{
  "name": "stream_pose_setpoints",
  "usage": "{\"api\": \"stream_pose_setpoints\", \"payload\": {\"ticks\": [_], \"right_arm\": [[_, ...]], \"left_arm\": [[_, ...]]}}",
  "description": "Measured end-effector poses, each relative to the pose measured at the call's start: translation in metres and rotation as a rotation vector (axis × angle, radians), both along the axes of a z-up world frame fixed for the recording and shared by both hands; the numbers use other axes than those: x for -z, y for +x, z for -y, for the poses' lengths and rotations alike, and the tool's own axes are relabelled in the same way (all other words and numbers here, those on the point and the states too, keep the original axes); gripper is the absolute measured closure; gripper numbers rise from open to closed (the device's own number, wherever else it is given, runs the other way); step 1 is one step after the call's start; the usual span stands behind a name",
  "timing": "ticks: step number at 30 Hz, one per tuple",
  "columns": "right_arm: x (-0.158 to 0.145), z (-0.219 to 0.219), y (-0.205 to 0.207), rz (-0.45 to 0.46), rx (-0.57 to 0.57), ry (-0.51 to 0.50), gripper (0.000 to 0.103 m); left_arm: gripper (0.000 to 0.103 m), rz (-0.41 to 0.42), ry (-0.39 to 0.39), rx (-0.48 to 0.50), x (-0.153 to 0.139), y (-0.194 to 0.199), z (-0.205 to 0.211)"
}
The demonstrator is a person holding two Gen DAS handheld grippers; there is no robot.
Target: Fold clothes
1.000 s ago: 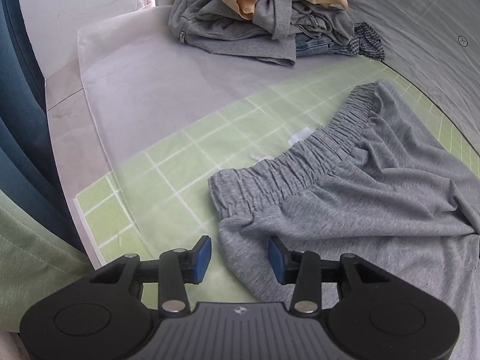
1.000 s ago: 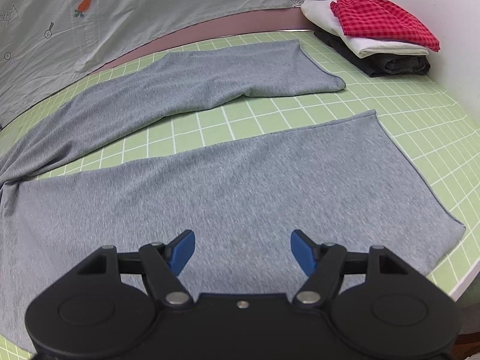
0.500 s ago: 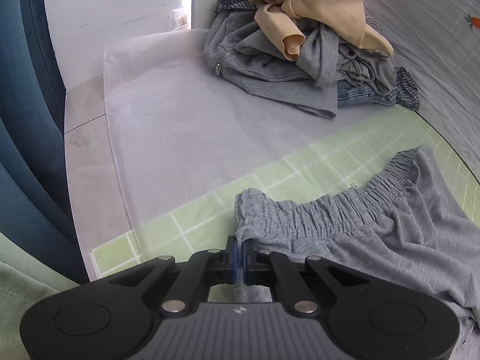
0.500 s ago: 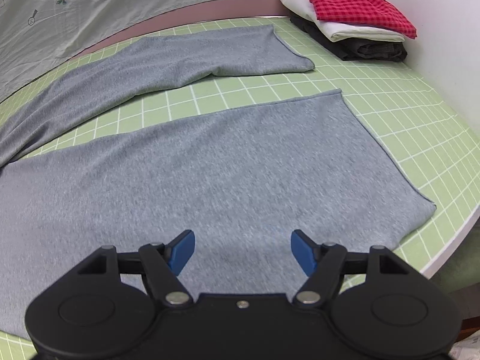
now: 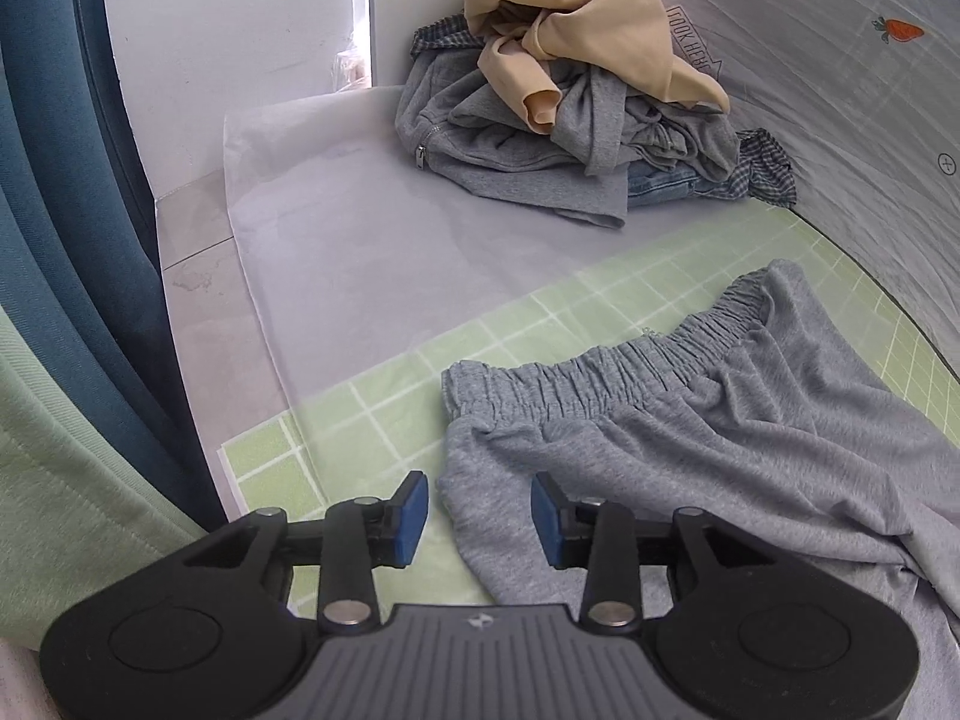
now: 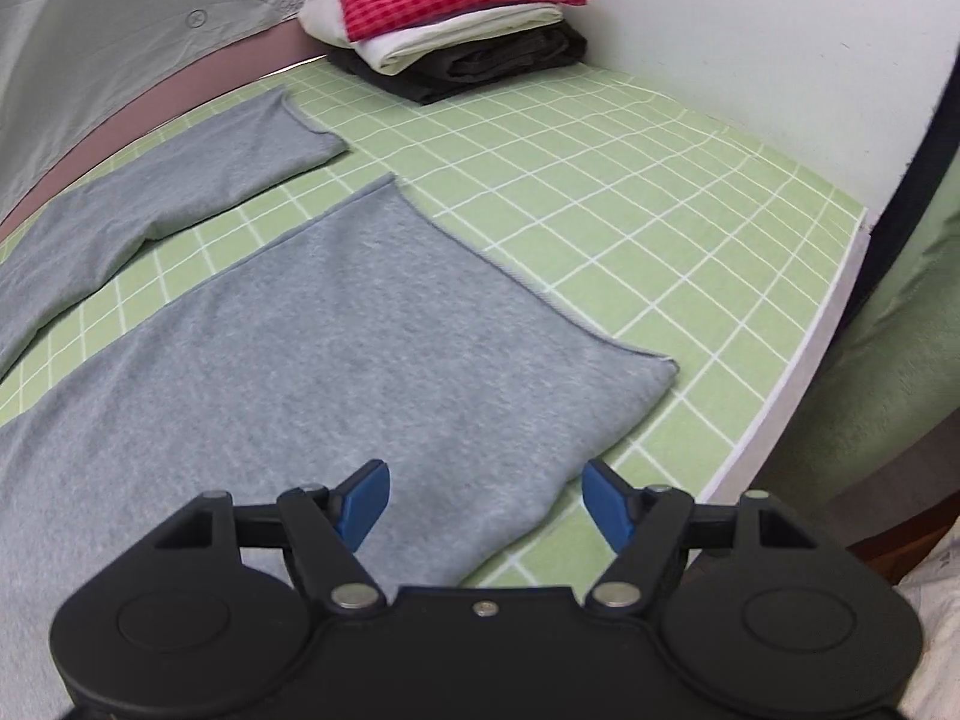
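Grey sweatpants point(image 5: 690, 438) lie spread on the green grid mat point(image 5: 384, 408). Their elastic waistband point(image 5: 600, 378) runs across the left wrist view. My left gripper point(image 5: 480, 516) is open, its blue pads on either side of the pants' near side edge below the waistband corner. In the right wrist view both legs lie flat: the near leg point(image 6: 360, 348) ends at a hem, the far leg point(image 6: 180, 186) stretches toward the back. My right gripper point(image 6: 486, 504) is open just above the near leg's lower corner, holding nothing.
A heap of unfolded clothes point(image 5: 576, 120), beige on grey, sits at the back left on a white sheet point(image 5: 360, 228). A folded stack point(image 6: 462, 24) topped with red check cloth stands at the back right. The mat's front edge point(image 6: 810, 336) drops off at right.
My left gripper, shut on the waistband corner half a second ago, has opened and let it go. The right gripper has moved toward the near leg's hem, staying open.
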State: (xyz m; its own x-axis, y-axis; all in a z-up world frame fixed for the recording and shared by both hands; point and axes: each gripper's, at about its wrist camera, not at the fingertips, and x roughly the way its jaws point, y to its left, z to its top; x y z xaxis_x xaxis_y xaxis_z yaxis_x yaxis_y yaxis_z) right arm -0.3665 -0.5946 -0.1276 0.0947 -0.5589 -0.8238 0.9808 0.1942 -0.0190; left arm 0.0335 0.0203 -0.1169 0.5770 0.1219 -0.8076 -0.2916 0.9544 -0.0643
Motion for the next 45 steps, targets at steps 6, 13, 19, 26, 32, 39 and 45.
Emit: {"api": "stream_pose_setpoints", "payload": {"ticks": [6, 13, 19, 26, 32, 39, 45], "right_arm": [[0.011, 0.026, -0.028, 0.064, 0.055, 0.023, 0.069], [0.009, 0.036, -0.046, 0.066, 0.012, -0.020, 0.103], [0.011, 0.057, -0.088, 0.201, 0.136, 0.015, 0.101], [0.013, 0.048, -0.094, 0.311, 0.126, 0.067, 0.069], [0.015, 0.038, -0.081, 0.259, 0.081, 0.096, 0.067], [0.014, 0.033, -0.063, 0.120, 0.040, 0.088, 0.073], [0.013, 0.035, -0.073, 0.154, 0.096, 0.102, 0.098]], "left_arm": [[0.059, 0.002, -0.006, 0.021, -0.010, -0.026, 0.025], [0.059, 0.015, -0.005, 0.047, -0.020, -0.040, 0.051], [0.059, 0.019, -0.006, 0.062, -0.022, -0.047, 0.065], [0.058, -0.005, -0.008, 0.092, -0.017, -0.058, 0.077], [0.053, -0.023, -0.015, 0.120, -0.012, -0.064, 0.089], [0.048, -0.050, -0.036, 0.134, -0.006, -0.061, 0.091], [0.043, -0.073, -0.065, 0.071, 0.001, -0.050, 0.066]]}}
